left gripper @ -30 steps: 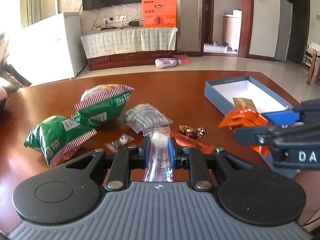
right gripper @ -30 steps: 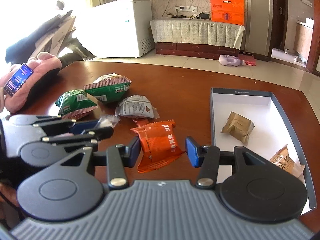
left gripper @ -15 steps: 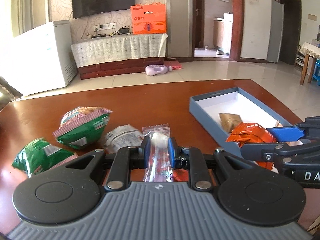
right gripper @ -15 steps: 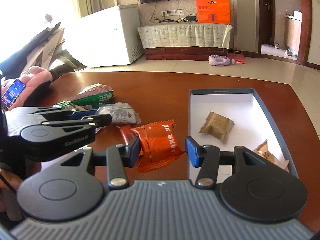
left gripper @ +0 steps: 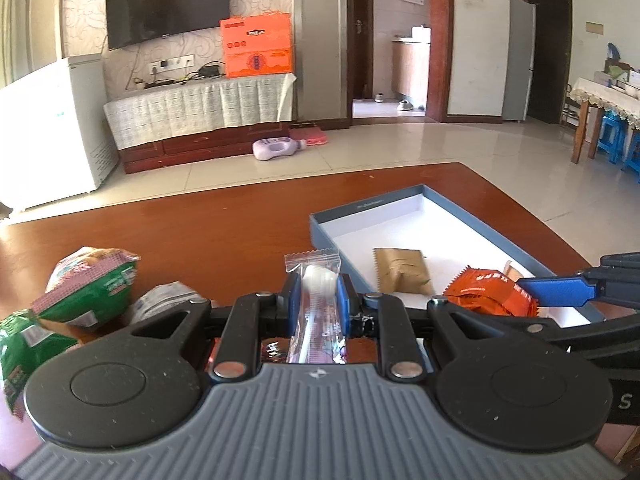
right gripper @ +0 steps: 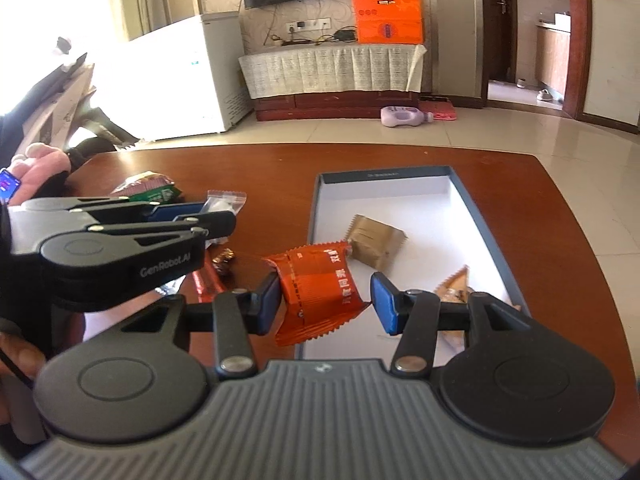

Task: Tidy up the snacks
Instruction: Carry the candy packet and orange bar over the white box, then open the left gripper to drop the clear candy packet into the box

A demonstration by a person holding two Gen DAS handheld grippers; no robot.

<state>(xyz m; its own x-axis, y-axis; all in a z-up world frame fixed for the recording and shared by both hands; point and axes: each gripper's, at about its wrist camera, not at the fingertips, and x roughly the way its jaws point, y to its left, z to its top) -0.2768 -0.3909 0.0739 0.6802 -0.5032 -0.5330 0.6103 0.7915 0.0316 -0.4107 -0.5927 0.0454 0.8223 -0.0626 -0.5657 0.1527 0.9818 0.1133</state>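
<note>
Gripping a clear sachet (left gripper: 314, 300) tightly between both pads, the left gripper (left gripper: 314, 294) hovers above the wooden table (left gripper: 224, 236). The right gripper (right gripper: 325, 300) has its jaws parted around an orange packet (right gripper: 320, 288) (touching only the left pad), over the near edge of the blue box (right gripper: 486, 216), which holds 2 snacks.

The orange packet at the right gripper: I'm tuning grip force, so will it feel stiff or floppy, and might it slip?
The orange packet is probably floppy: its crinkled wrapper sags below the right gripper. Likely light, being small and thin. It may slip: one pad touches it, while the other stands apart.
</note>
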